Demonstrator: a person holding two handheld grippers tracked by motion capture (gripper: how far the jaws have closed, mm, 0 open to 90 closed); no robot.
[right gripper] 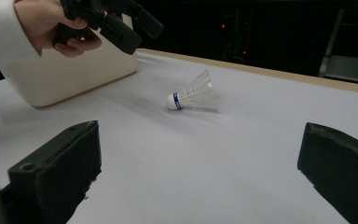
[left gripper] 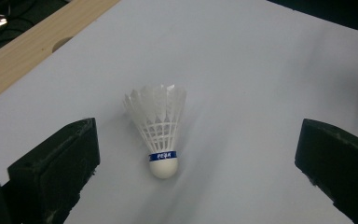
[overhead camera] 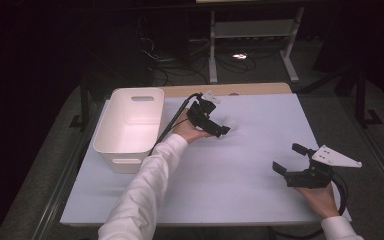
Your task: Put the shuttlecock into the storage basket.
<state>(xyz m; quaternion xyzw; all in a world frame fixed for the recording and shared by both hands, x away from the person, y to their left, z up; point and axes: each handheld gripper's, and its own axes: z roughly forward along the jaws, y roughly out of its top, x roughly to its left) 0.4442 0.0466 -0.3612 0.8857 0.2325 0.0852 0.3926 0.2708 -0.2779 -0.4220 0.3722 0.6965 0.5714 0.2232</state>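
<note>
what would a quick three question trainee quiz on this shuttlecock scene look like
1. True or false: the left gripper is shut on the shuttlecock.
2. Which way does the shuttlecock's cork end point in the left gripper view: A) toward the camera, B) away from it, C) straight up?
3. Fill in: the white bin stands on the table's ____ side, seen from the high view.

Key
1. False: its fingers stand wide apart, with the shuttlecock lying untouched on the white table between and beyond them.
2. A.
3. Left. The right gripper is open too, held nearer the person.
</note>
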